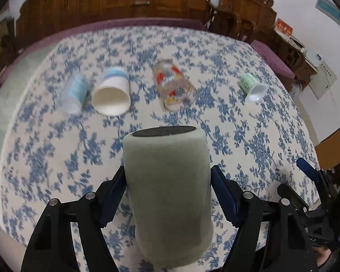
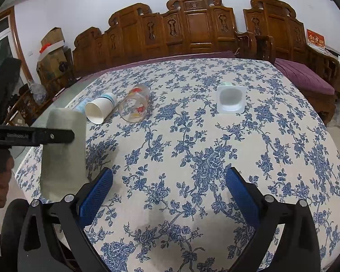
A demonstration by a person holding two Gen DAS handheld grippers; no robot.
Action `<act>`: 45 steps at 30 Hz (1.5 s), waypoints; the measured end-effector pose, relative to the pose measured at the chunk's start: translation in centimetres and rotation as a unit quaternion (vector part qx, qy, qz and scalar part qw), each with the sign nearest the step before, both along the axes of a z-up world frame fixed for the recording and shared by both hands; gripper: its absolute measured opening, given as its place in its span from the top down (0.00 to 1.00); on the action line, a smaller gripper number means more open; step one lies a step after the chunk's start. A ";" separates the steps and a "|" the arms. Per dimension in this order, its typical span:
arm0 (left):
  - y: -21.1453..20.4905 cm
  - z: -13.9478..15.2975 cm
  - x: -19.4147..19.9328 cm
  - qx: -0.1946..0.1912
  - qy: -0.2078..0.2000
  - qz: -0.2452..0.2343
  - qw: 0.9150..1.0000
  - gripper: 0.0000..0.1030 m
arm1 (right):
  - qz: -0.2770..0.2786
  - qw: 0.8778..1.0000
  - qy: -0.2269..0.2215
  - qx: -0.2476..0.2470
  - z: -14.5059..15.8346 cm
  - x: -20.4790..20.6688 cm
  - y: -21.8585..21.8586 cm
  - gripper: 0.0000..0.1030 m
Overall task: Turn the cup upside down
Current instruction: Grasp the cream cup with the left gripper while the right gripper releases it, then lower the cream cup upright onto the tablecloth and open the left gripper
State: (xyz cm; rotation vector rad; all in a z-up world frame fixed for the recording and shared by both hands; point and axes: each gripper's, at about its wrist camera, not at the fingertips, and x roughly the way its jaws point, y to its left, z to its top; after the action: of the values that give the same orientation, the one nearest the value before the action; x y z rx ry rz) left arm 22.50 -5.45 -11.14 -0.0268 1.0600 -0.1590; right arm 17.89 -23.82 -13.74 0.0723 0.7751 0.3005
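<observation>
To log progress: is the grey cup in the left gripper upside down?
Yes. The grey cup stands inverted: dark flat base on top, wider end below, between the left gripper fingers.

Left tongs clamped, right tongs agape

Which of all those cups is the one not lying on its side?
The grey cup, held between the left gripper fingers with its dark base up. The paper cup, printed glass and green cup lie tipped over.

grey cup, blue-floral tablecloth
</observation>
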 end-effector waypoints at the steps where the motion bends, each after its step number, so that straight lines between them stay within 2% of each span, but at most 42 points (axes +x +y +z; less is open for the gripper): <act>1: -0.1 0.2 0.0 0.004 -0.007 -0.002 1.000 0.32 | 0.000 1.000 0.000 -0.001 0.0 0.0 0.0 0.03; 6: -0.5 0.8 0.2 0.006 -0.037 -0.007 0.999 0.33 | 0.001 1.000 0.002 -0.002 -0.1 0.0 0.1 0.03; 11: -1.3 0.0 0.6 0.016 -0.044 -0.014 0.999 0.33 | 0.001 1.000 0.002 -0.001 -0.1 0.0 0.1 0.03; 17: -2.8 -0.3 -0.2 0.048 -0.058 -0.039 0.996 0.33 | -0.001 1.000 0.002 0.005 -0.1 0.1 0.0 0.03; 22: -3.0 -0.5 -0.5 0.053 -0.065 -0.044 0.996 0.33 | -0.001 1.000 0.002 0.005 0.0 0.1 0.0 0.03; 31: -2.6 -1.0 -1.8 0.048 -0.062 -0.041 0.996 0.32 | -0.002 1.000 -0.002 0.002 -0.1 -0.2 0.2 0.03; 41: 0.3 -1.4 -4.5 0.031 -0.060 -0.020 0.997 0.32 | -0.006 1.000 -0.007 -0.007 0.1 -0.5 0.6 0.03; 45: 1.8 -1.0 -6.0 0.020 -0.066 -0.010 0.998 0.24 | -0.007 1.000 -0.010 -0.010 1.0 -1.1 1.2 0.03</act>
State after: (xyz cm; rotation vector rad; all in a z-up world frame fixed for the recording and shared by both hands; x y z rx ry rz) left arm 16.51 -3.69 -12.11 0.0303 0.9313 -0.1547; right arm 16.84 -22.62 -12.75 0.0566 0.7568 0.2798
